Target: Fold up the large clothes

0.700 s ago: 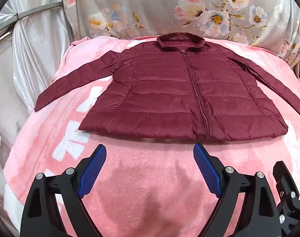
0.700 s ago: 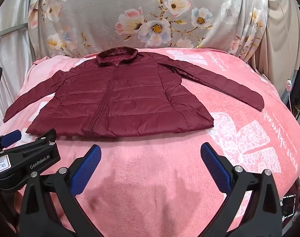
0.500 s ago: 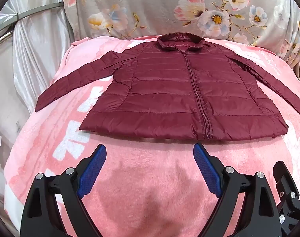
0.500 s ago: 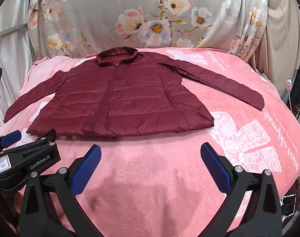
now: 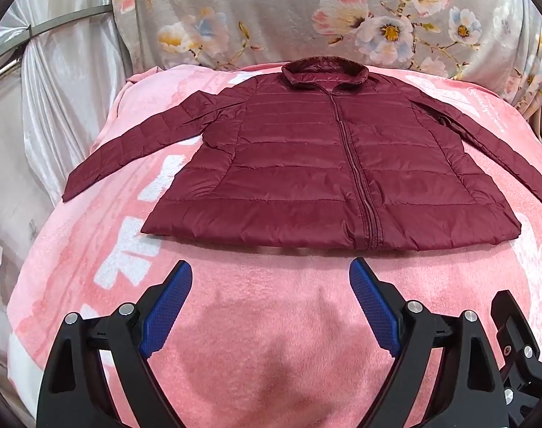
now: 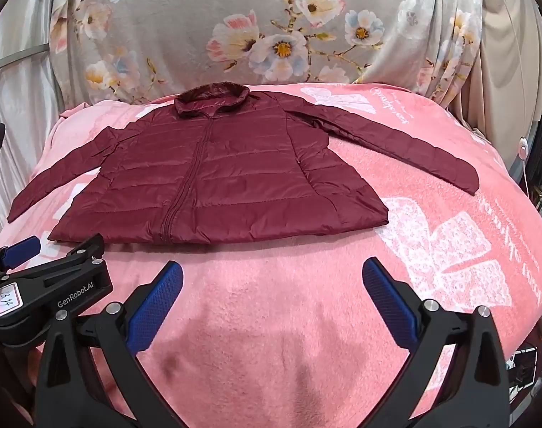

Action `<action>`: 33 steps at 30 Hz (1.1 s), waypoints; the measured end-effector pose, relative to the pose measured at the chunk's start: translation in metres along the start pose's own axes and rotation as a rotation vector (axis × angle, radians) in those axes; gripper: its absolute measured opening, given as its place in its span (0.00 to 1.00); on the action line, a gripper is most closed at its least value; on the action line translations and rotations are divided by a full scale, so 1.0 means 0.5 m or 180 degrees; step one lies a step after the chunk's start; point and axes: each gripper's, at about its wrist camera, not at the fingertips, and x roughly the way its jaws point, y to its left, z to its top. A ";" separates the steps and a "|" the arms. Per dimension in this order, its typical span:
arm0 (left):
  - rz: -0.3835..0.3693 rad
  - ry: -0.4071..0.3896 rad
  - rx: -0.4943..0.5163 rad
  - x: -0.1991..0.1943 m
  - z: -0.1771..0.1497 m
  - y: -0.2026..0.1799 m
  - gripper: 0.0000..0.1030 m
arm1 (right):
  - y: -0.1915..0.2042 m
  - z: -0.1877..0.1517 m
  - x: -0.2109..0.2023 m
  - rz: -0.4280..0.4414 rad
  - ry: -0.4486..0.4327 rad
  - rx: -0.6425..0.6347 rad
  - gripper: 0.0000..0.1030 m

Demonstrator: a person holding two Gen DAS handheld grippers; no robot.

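Note:
A dark red quilted jacket (image 5: 306,178) lies flat and zipped on a pink blanket, collar at the far side, both sleeves spread outward; it also shows in the right wrist view (image 6: 217,178). My left gripper (image 5: 271,274) is open and empty, hovering over the blanket just short of the jacket's hem. My right gripper (image 6: 272,273) is open and empty, also in front of the hem, to the right of the left one. The left gripper's body (image 6: 50,285) shows at the left of the right wrist view.
The pink blanket (image 5: 235,321) with white print covers the whole surface. A grey floral cloth (image 5: 306,10) hangs behind. Silvery drapes (image 5: 57,89) hang at the left. Beige curtains (image 6: 502,53) and a white cable stand at the right edge.

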 end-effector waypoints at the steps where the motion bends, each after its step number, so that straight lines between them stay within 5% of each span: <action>1: 0.0001 0.0001 -0.0001 0.000 0.000 0.001 0.84 | -0.001 0.000 0.000 0.0003 0.0002 0.0002 0.95; 33: 0.0007 0.0014 0.0007 0.005 -0.013 -0.008 0.85 | 0.006 0.001 0.001 0.0015 0.0005 0.0013 0.96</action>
